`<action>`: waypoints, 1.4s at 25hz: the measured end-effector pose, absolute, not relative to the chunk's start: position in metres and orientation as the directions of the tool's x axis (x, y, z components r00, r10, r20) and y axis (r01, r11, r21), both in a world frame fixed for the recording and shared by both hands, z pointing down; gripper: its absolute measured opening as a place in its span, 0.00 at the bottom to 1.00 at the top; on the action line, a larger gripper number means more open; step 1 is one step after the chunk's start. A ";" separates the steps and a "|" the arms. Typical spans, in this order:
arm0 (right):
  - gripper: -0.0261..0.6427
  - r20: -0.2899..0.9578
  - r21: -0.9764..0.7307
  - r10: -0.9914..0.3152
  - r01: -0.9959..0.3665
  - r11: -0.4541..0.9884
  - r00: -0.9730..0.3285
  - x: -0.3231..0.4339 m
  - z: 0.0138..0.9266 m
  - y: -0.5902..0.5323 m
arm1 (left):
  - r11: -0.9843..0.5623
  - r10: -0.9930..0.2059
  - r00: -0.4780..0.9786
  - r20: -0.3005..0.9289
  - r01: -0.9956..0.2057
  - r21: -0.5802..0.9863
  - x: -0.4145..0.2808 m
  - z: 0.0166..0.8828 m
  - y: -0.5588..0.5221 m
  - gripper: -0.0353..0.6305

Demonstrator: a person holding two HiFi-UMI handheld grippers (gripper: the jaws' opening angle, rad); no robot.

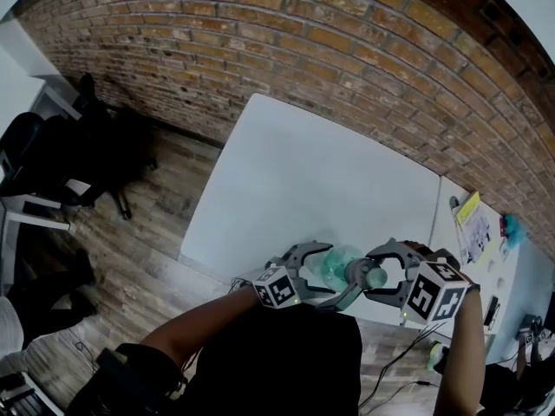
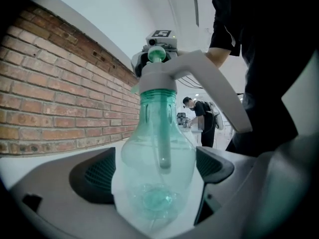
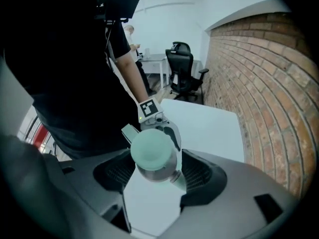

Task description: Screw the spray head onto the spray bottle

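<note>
A translucent green spray bottle (image 1: 333, 268) hangs over the front edge of the white table (image 1: 329, 172), with my left gripper (image 1: 328, 270) shut on its round body. In the left gripper view the bottle (image 2: 157, 133) fills the space between the pads, its dip tube showing inside. The grey spray head (image 2: 167, 71) sits on its neck, trigger arm reaching right. My right gripper (image 1: 375, 274) is shut on the spray head (image 1: 364, 275). In the right gripper view the spray head (image 3: 152, 154) sits between the pads, and the bottle is mostly hidden behind it.
A brick wall (image 1: 347, 50) runs behind the table. Black office chairs (image 1: 78, 146) stand on the wooden floor at the left. A second table (image 1: 499, 258) at the right carries yellow papers (image 1: 473, 215) and small items. Cables (image 1: 390, 380) hang below the table's front edge.
</note>
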State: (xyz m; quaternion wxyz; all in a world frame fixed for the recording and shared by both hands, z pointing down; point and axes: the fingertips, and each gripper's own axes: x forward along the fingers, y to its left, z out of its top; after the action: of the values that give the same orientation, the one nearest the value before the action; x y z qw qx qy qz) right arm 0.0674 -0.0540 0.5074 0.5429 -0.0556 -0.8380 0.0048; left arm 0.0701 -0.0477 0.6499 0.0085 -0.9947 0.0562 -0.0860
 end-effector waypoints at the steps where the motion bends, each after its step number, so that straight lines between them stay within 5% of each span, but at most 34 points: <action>1: 0.45 0.896 -0.058 0.073 0.048 0.997 -0.439 0.066 0.500 -0.056 | -0.994 -0.107 0.977 0.186 -0.102 -0.036 0.070 0.649 -0.047 0.79; 7: 0.45 0.867 -0.047 -0.023 -0.129 0.991 -0.498 0.084 0.467 -0.046 | -0.997 -0.030 0.956 0.293 -0.006 -0.082 0.071 0.652 -0.039 0.79; 14: 0.44 0.855 -0.025 -0.305 -0.622 0.783 -0.419 0.092 0.475 -0.054 | -0.998 0.015 0.955 0.295 0.034 -0.059 0.084 0.636 -0.041 0.79; 22: 0.44 0.854 -0.075 -0.358 -0.770 0.634 -0.378 0.087 0.485 -0.064 | -0.998 -0.007 0.955 0.297 0.010 -0.055 0.098 0.632 -0.042 0.79; 26: 0.44 0.853 -0.010 -0.345 -0.673 0.739 -0.392 0.083 0.479 -0.067 | -0.999 -0.018 0.955 0.295 -0.004 -0.048 0.100 0.631 -0.044 0.79; 32: 0.45 0.947 0.090 -0.116 -0.098 0.991 -0.301 0.084 0.484 -0.061 | -0.999 -0.023 0.955 0.296 -0.009 -0.049 0.099 0.632 -0.043 0.79; 35: 0.44 0.966 0.035 -0.022 0.045 0.998 -0.256 0.082 0.492 -0.063 | -0.999 -0.037 0.957 0.287 -0.029 -0.031 0.104 0.631 -0.044 0.79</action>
State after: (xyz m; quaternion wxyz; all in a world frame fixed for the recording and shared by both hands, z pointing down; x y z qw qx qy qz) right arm 0.0822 -0.0627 0.4921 0.6097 -0.0071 -0.7921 -0.0275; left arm 0.1036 -0.0443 0.6306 0.0134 -0.9891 0.0168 -0.1454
